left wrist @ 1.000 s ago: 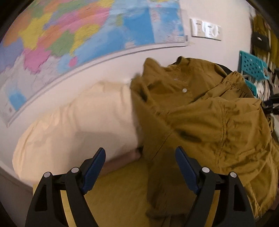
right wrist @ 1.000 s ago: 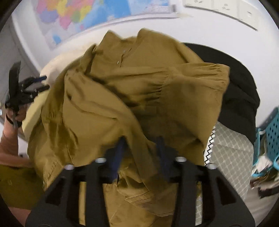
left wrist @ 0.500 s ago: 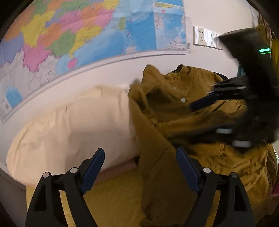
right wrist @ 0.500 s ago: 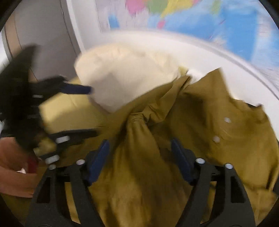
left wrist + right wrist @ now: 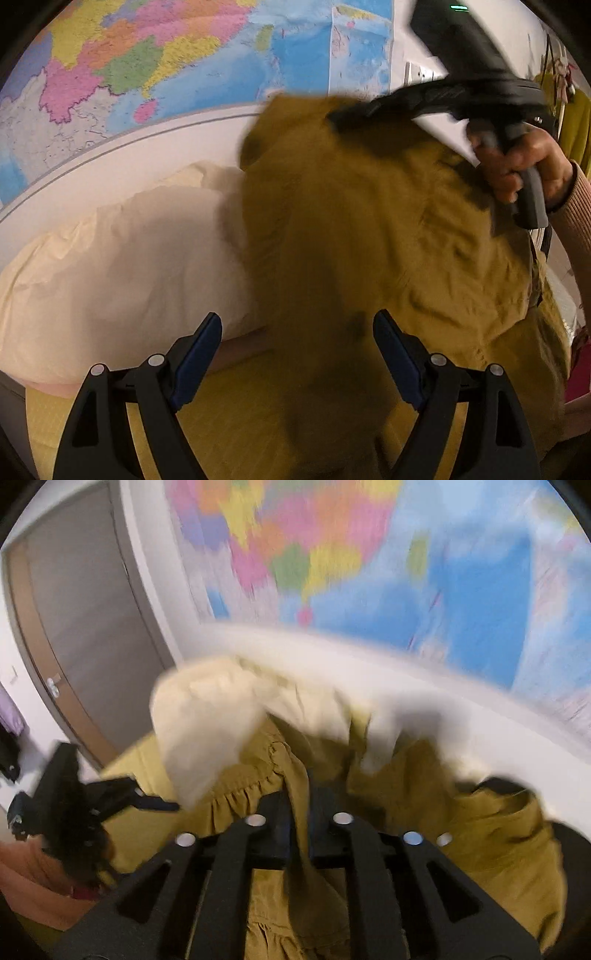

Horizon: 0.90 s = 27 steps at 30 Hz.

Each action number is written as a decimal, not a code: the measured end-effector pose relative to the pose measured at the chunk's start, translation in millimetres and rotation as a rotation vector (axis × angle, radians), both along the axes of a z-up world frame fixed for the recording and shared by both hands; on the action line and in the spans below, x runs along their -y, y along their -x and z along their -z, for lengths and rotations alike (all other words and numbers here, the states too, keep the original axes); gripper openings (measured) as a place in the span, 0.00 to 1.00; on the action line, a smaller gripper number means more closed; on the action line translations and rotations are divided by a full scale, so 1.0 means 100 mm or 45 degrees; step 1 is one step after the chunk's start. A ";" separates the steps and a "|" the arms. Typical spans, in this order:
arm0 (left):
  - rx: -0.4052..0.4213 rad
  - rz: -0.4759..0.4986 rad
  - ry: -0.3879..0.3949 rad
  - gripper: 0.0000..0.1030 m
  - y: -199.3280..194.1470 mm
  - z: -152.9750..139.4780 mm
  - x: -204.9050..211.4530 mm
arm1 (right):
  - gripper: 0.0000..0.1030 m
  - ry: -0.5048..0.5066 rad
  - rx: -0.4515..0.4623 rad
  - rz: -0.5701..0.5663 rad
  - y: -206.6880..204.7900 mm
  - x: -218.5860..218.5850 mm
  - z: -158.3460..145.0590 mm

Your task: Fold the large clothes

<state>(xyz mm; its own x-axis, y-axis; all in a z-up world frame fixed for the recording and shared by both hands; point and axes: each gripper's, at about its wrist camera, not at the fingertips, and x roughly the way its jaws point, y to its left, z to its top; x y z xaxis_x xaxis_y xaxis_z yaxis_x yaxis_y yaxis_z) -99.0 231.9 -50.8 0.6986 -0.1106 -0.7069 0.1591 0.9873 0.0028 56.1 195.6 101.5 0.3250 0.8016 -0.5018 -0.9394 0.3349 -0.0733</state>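
Mustard shirt (image 5: 369, 240) is hanging blurred, filling centre to 4 o'clock, over the cream pillow (image 5: 122, 266). Right gripper (image 5: 299, 808) is pinching its fabric, raised at 1 o'clock. Left gripper (image 5: 297, 354) is hovering spread, grasping nothing.

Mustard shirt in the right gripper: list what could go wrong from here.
1. The right gripper pinches only a thin fold of the mustard shirt; a swing may pull it free.
2. The left gripper is open and holds nothing, so the hanging cloth may bunch rather than spread flat.
3. The shirt drapes against the cream pillow and could drag it along.
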 end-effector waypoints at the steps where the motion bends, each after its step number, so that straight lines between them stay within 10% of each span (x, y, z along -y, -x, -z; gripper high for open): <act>1: -0.009 -0.003 -0.016 0.79 -0.03 0.02 0.02 | 0.41 0.076 0.011 0.075 -0.06 -0.15 0.11; 9: 0.011 0.037 -0.054 0.83 -0.14 -0.06 0.15 | 0.85 -0.185 0.010 0.251 0.15 1.21 0.13; 17: 0.019 -0.013 -0.104 0.83 -0.43 -0.06 0.21 | 0.88 0.004 -0.154 0.666 0.29 2.72 1.19; 18: 0.007 -0.023 -0.108 0.83 -0.46 -0.05 0.22 | 0.85 0.026 -0.153 0.678 0.33 2.80 1.24; 22: 0.000 -0.071 -0.156 0.83 -0.47 0.03 0.25 | 0.25 0.101 -0.123 0.654 0.48 2.81 1.45; 27: 0.002 -0.093 -0.175 0.83 -0.42 0.02 0.22 | 0.18 -0.039 0.094 0.604 0.88 2.99 0.91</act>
<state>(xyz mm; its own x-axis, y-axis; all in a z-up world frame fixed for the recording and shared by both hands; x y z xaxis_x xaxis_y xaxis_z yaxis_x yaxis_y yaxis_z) -57.0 210.3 -53.3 0.7026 0.0383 -0.7106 0.0868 0.9865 0.1390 -32.1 -103.8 10.0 0.6922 0.5703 -0.4423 -0.6750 0.7284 -0.1173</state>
